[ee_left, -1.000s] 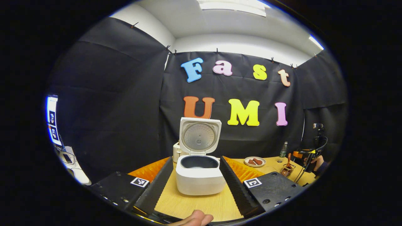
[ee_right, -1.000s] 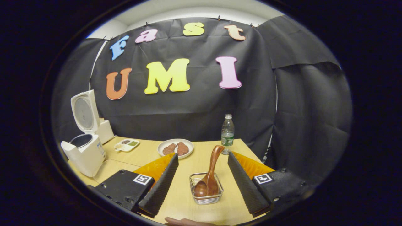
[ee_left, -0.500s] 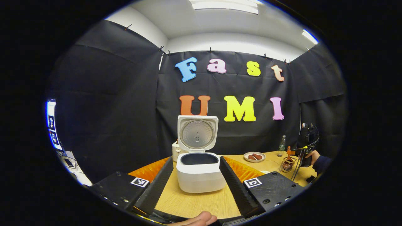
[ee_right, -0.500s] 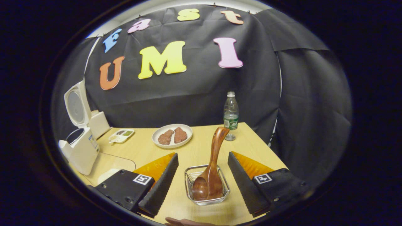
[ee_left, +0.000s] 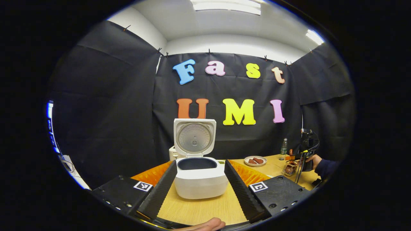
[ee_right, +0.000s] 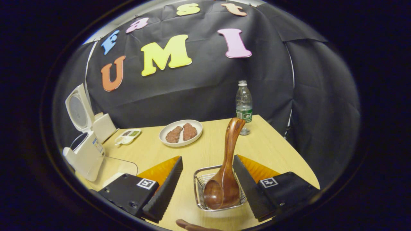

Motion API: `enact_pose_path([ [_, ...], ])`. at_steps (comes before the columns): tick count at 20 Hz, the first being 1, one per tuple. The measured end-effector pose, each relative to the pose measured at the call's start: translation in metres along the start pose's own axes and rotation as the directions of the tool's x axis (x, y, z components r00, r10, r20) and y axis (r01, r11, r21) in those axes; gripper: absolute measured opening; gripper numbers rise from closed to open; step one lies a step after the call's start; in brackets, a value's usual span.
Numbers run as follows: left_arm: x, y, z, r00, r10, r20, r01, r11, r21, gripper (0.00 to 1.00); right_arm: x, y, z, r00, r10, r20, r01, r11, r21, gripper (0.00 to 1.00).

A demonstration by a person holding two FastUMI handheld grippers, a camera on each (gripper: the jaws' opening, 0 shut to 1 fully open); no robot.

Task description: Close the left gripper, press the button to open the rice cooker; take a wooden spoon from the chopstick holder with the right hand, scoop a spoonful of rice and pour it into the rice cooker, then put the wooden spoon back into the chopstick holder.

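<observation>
Meanwhile, wooden spoon [ee_right: 224,179] in chopstick holder [ee_right: 199,179], open-lidded rice cooker [ee_left: 199,179], both tongs wide.

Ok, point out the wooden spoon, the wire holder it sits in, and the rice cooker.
wooden spoon [ee_right: 228,150], right gripper view, on the handle.
wire holder [ee_right: 199,175], right gripper view, on the left rim.
rice cooker [ee_left: 200,183], left gripper view, on the front wall.

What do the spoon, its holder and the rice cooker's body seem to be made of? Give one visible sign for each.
Spoon: wood with a glossy, perhaps lacquered finish; reddish brown, with highlights along the handle.
Holder: bare metal wire, probably steel; thin silvery bars you can see through.
Rice cooker body: likely smooth white plastic, with an even, softly shining surface.
</observation>
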State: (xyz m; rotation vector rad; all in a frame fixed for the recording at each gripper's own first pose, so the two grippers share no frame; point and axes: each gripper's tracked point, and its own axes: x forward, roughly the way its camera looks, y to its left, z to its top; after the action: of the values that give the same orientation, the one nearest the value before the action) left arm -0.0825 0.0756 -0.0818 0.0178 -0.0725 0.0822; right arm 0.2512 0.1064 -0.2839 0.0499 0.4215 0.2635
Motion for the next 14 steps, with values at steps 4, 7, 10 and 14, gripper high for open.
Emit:
enact_pose_path([
  [4, 0.009, -0.023, -0.006, 0.999, -0.050, -0.006, 0.050, 0.999, 0.001, 0.94, -0.003, -0.011, 0.005, 0.999, 0.023, 0.026, -0.023, 0.999, 0.025, 0.99],
  [7, 0.013, -0.033, -0.013, 0.998, -0.060, -0.026, 0.060, 0.998, 0.002, 0.94, 0.007, -0.019, 0.004, 1.000, 0.028, 0.008, -0.028, 0.997, 0.069, 0.97],
  [10, 0.017, -0.048, -0.016, 0.996, -0.085, -0.022, 0.084, 0.996, -0.004, 0.94, 0.024, -0.018, -0.004, 0.998, 0.051, -0.048, -0.047, 0.996, 0.081, 0.94],
  [14, 0.019, -0.061, -0.026, 0.994, -0.104, -0.040, 0.104, 0.995, 0.008, 0.94, 0.045, -0.023, -0.011, 0.992, 0.022, -0.120, -0.008, 0.994, 0.113, 0.70],
])
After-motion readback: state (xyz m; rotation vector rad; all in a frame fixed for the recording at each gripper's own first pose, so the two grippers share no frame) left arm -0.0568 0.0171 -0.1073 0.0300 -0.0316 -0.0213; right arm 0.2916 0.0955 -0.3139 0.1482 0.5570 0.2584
